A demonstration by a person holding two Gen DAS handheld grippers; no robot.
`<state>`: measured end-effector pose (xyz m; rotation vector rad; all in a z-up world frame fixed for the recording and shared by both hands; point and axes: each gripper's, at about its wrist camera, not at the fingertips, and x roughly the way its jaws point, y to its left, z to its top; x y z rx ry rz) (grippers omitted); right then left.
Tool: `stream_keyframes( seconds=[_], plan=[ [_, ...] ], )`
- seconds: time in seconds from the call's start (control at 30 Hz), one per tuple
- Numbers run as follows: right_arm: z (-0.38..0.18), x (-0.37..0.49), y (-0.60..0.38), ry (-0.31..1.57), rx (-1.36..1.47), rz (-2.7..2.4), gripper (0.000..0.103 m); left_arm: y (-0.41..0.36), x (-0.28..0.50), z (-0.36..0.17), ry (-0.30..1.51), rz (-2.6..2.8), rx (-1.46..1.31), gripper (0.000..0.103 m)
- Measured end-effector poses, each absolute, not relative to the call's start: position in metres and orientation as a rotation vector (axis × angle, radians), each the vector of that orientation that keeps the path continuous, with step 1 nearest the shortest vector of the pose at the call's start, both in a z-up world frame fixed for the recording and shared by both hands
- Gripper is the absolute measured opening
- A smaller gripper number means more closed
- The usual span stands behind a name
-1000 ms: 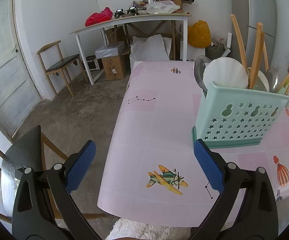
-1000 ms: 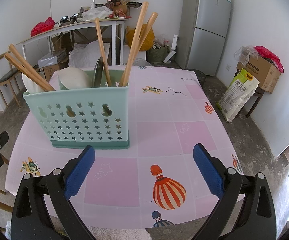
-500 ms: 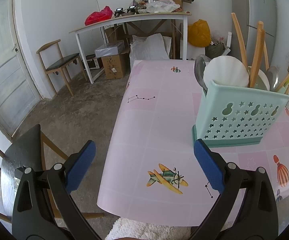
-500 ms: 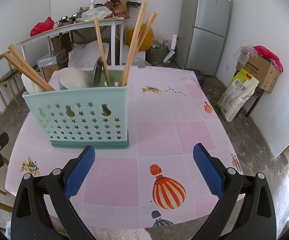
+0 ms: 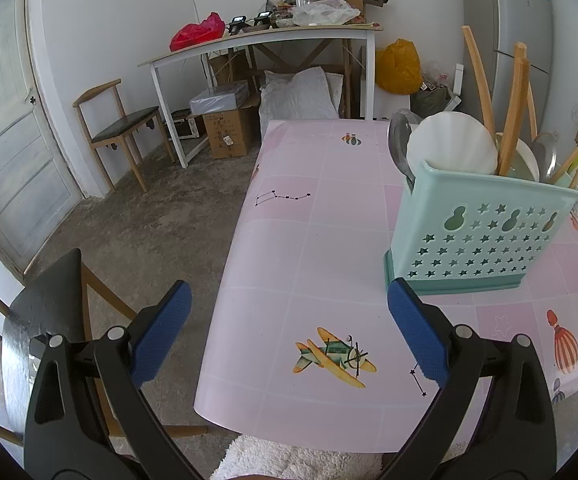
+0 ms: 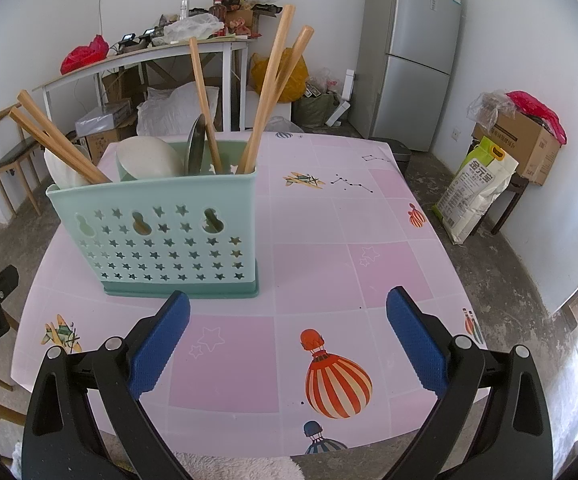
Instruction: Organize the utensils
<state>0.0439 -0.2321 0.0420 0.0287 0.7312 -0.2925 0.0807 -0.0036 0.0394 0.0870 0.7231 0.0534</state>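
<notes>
Left wrist view first: my left hand-held gripper (image 5: 287, 320) is spread wide with nothing between its blue pads (image 5: 163, 332), hanging over the near corner of the table (image 5: 289, 240). Ahead and off to its right stands the utensil caddy (image 5: 477, 236), upright on the pink cloth, its long side running across my view. Wooden chopsticks (image 5: 511, 116) poke up out of it, handles skyward and leaning a little; a metal spoon (image 5: 399, 144) and a white ladle (image 5: 451, 148) stand bowl-up at the caddy's left end.

Over on the right wrist view, my right hand-held gripper (image 6: 287, 318) is just as wide open and holding nothing. The caddy (image 6: 157, 236) sits ahead and to its left, close to the left pad (image 6: 161, 344). Chopsticks (image 6: 277, 92) fan upward, one pair tilting left, another right.

Against half a second ago I see almost no change: both hand-held grippers hold the same spread, and the caddy sits where it was.
</notes>
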Motion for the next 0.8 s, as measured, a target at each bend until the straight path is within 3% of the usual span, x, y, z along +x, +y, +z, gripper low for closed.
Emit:
stream_keyframes(
  seconds=[0.8],
  plan=[
    [0.0419,0.0437,-0.2317,0.732,0.030,-0.291,0.096,-0.0016,0.0792,0.0363,0.728,0.052,0.087,0.095]
  ],
)
